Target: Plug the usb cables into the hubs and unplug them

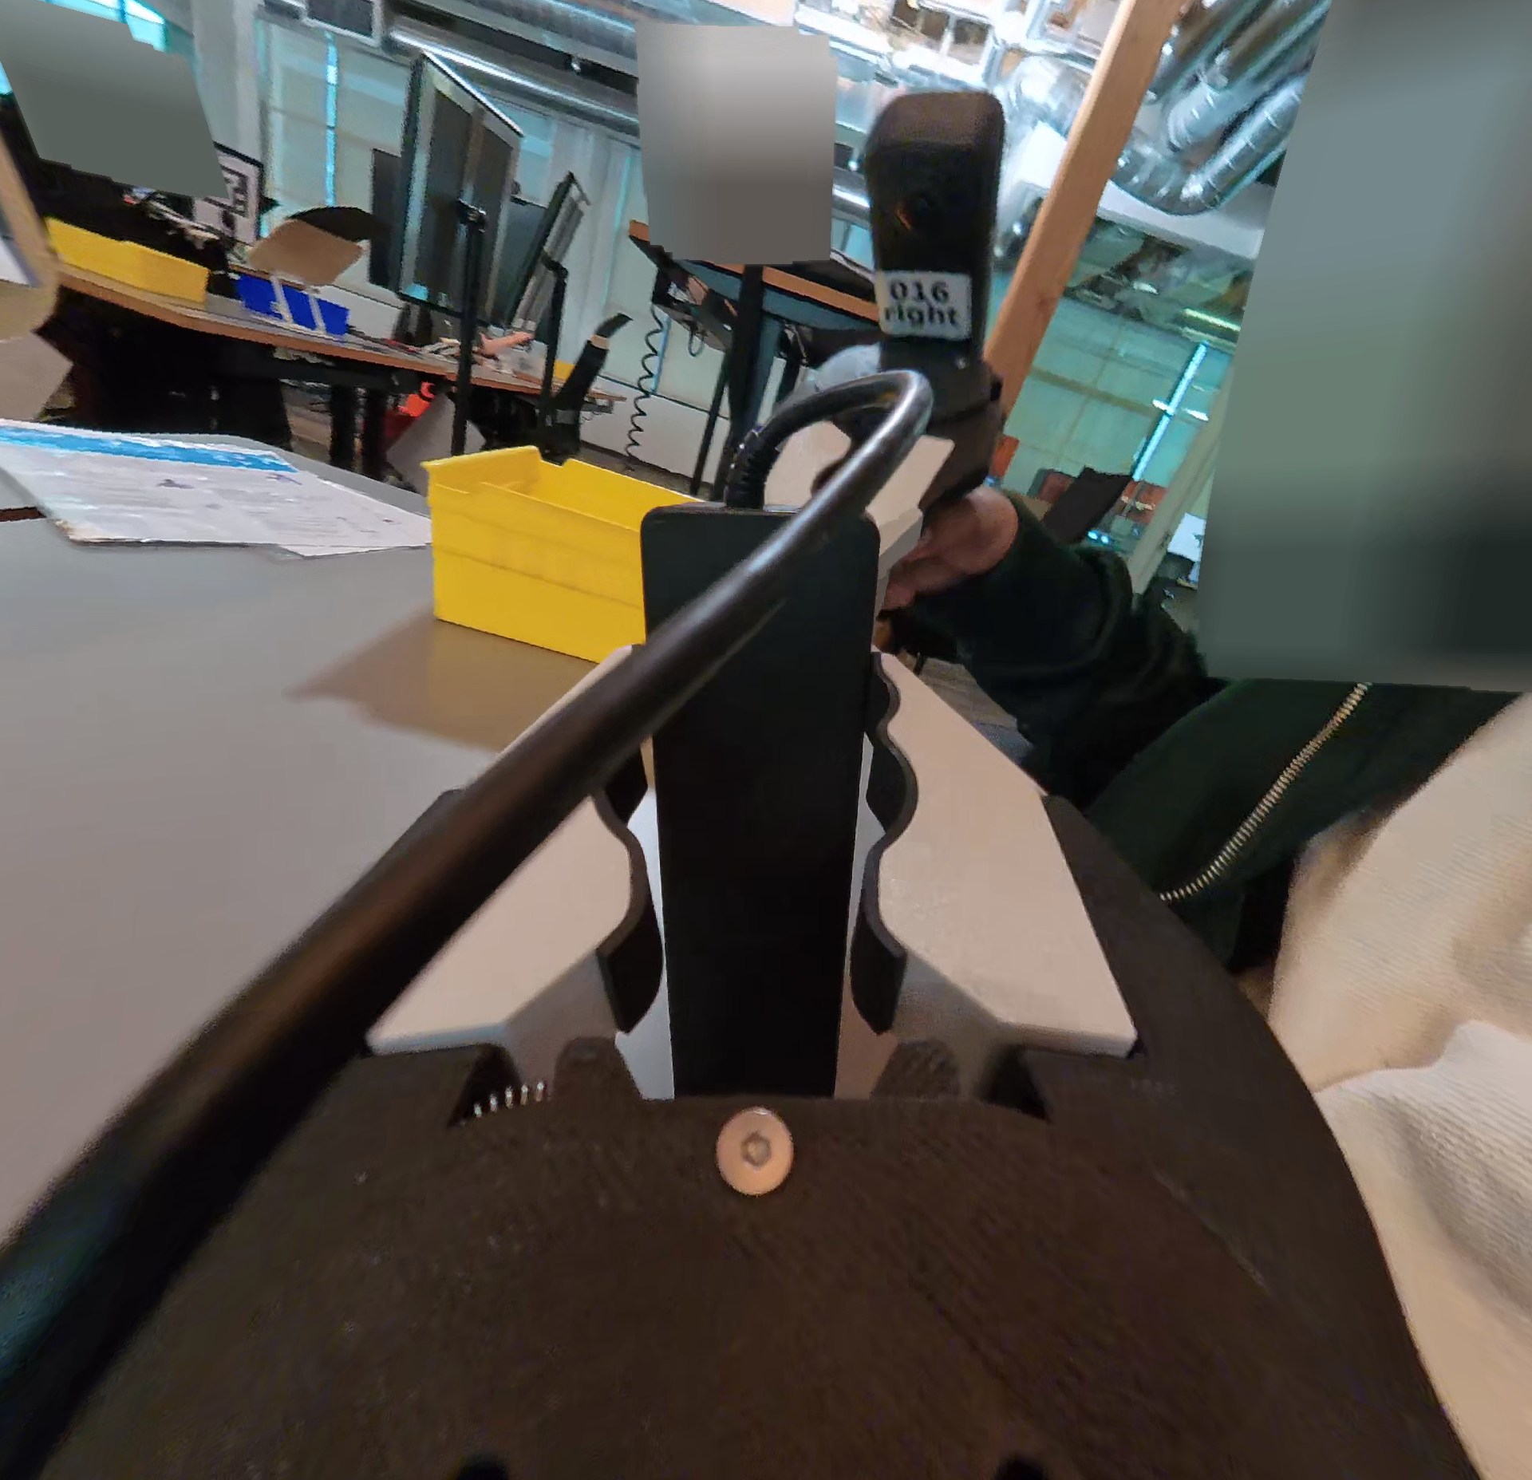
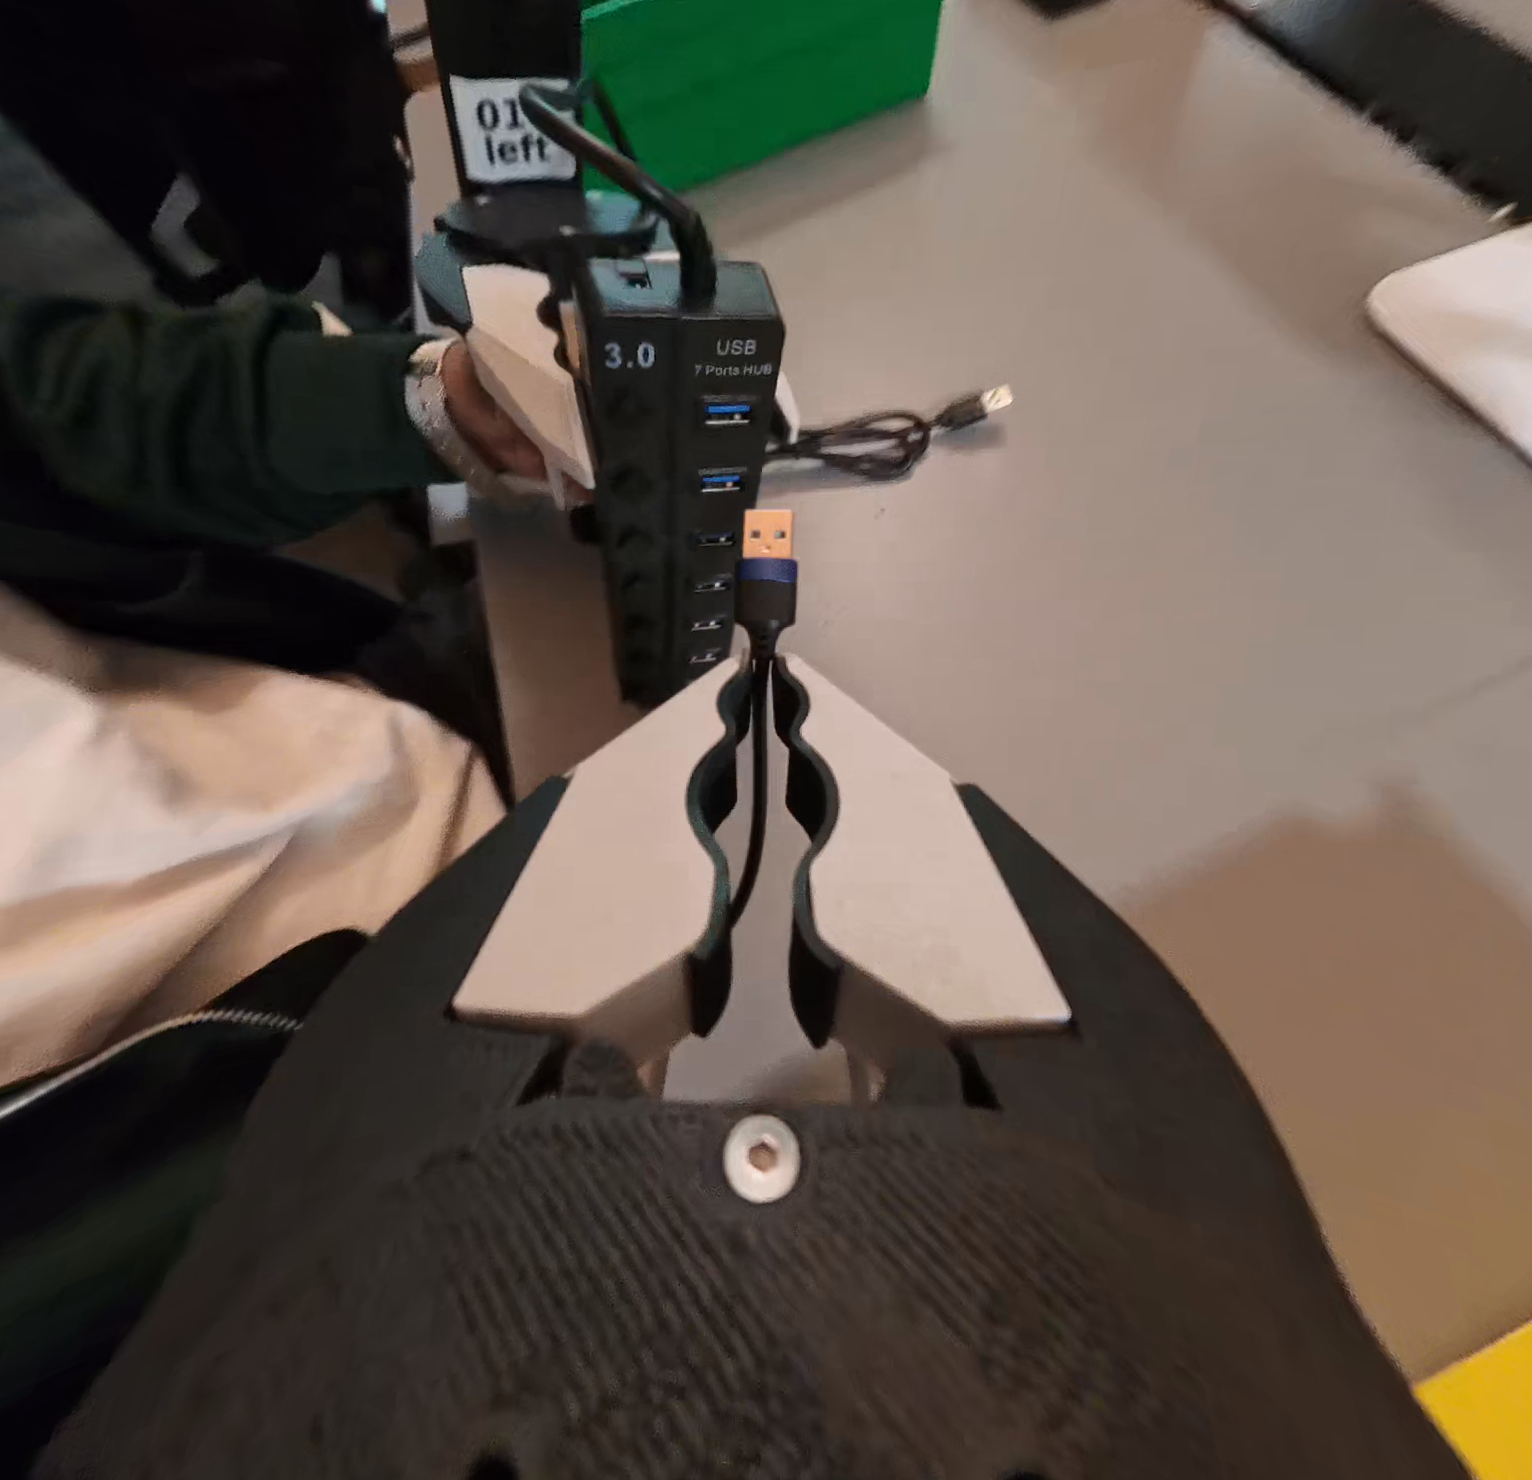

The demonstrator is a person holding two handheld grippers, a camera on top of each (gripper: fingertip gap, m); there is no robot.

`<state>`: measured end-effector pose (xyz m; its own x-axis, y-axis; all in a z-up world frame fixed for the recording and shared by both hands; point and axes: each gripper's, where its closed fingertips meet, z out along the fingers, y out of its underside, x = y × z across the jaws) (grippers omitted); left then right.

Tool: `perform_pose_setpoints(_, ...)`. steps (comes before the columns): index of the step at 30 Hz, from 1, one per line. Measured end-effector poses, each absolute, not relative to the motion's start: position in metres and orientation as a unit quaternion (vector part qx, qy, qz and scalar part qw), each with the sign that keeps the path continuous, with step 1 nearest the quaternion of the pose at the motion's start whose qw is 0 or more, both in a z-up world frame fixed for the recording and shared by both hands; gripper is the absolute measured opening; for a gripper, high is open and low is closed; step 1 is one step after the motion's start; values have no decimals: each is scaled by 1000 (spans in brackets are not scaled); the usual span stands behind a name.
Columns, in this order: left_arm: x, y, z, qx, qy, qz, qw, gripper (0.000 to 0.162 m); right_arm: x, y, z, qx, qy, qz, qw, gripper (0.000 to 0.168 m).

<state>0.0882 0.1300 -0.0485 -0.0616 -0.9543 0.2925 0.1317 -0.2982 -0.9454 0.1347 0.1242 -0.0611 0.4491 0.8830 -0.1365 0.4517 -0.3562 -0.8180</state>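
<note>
While our left tongs [image 1: 758, 777] clamped the black hub [image 2: 692, 479] upright above the desk [image 2: 1161, 611], our right tongs [image 2: 761, 678] pinched the cable behind its plug [image 2: 768, 566], which we judged needed nudging toward nine o'clock into a free port.

One USB hub [image 2: 692, 479], two cables: one plug [image 2: 768, 566] held, another cable [image 2: 879, 437] on the counter [image 2: 1119, 570]; one yellow bin [image 1: 530, 561], one green bin [image 2: 746, 56].

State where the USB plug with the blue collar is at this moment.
In the right wrist view the USB plug sticks out past the tips of the right gripper, which pinches its cable; it is in the air just right of the black hub's port column, not inserted.
</note>
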Motion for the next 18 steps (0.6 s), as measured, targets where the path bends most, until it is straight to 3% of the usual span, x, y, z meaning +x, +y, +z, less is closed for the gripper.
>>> perform_pose_setpoints(18, 110, 84, -50, -492, 473, -611, 401, 51, 133, 79, -57, -789, -462, 309, 262, 3)
